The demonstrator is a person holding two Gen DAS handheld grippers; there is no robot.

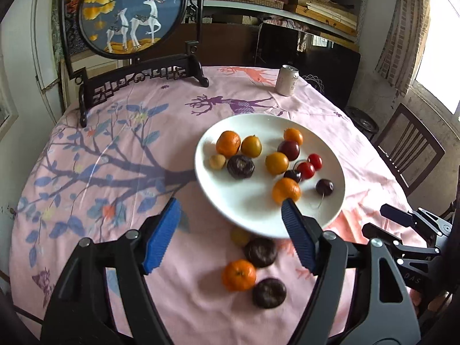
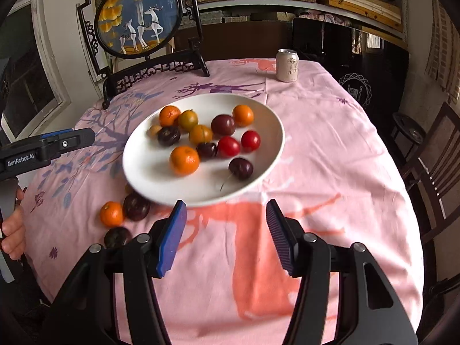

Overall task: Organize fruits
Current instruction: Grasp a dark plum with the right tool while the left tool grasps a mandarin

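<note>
A white plate sits on the pink tablecloth and holds several fruits: oranges, yellow plums, dark purple fruits and two red tomatoes. Loose on the cloth by the plate's near left edge lie an orange, two dark purple fruits and a small yellow fruit, partly under the rim. My left gripper is open above these loose fruits. My right gripper is open and empty at the plate's near edge.
A drink can stands at the table's far side. A round deer screen on a dark wooden stand is at the far left. A wooden chair stands to the right.
</note>
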